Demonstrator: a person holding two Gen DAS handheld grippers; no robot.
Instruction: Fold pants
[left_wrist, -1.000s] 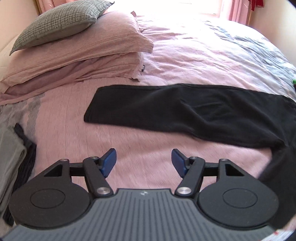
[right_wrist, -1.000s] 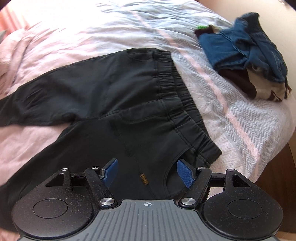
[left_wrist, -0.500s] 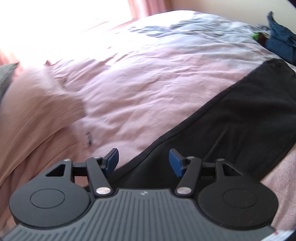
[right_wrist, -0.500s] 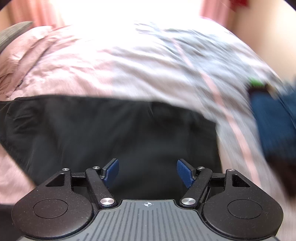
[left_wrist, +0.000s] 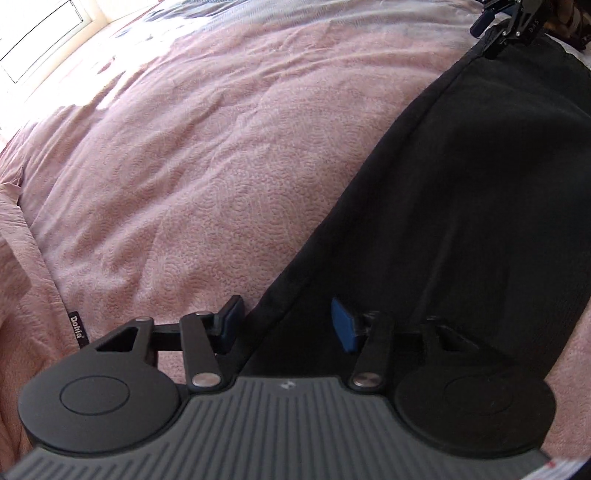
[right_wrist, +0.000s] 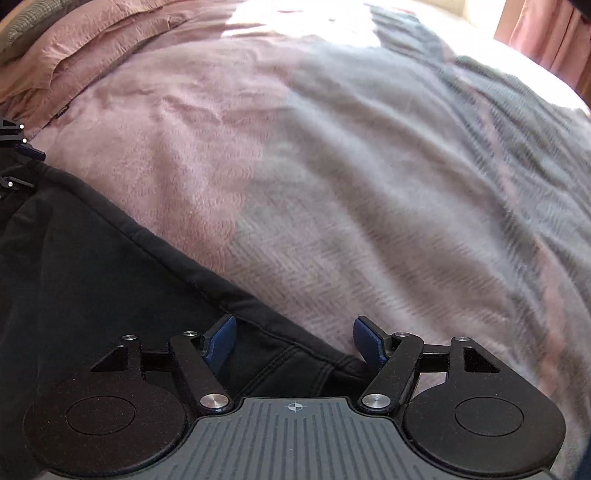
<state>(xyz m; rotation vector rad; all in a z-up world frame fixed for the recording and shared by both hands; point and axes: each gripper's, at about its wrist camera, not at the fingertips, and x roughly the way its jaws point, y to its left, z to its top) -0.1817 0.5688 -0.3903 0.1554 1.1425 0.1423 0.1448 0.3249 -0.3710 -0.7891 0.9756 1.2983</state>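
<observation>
1. Black cotton-looking pants (left_wrist: 461, 206) lie flat on the pink quilted bedspread (left_wrist: 192, 177), with one long seamed edge running from your left gripper (left_wrist: 284, 325) away to the far right, where your right gripper (left_wrist: 513, 18) sits at the other end.
2. Your left gripper's blue-padded jaws stand apart, straddling the near end of that edge; nothing is clamped yet.
3. Your right gripper (right_wrist: 295, 345) is likewise spread wide, with the stitched corner of the pants (right_wrist: 92, 280) lying between its pads, unpinched.
4. Progress, as you can judge it: the pants look laid out long and narrow, perhaps already doubled leg on leg, though the dark cloth hides the layers. No fold along the length shows, so most of the folding looks to be ahead.
5. Next you likely need to close both grippers on that shared edge before lifting.
6. Room: beyond the edge you have open bedspread, pink to the left and the grey herringbone blanket (right_wrist: 424, 221) to the right. The pink pillows (right_wrist: 74, 48) sit at the far left, well apart from the pants.
</observation>
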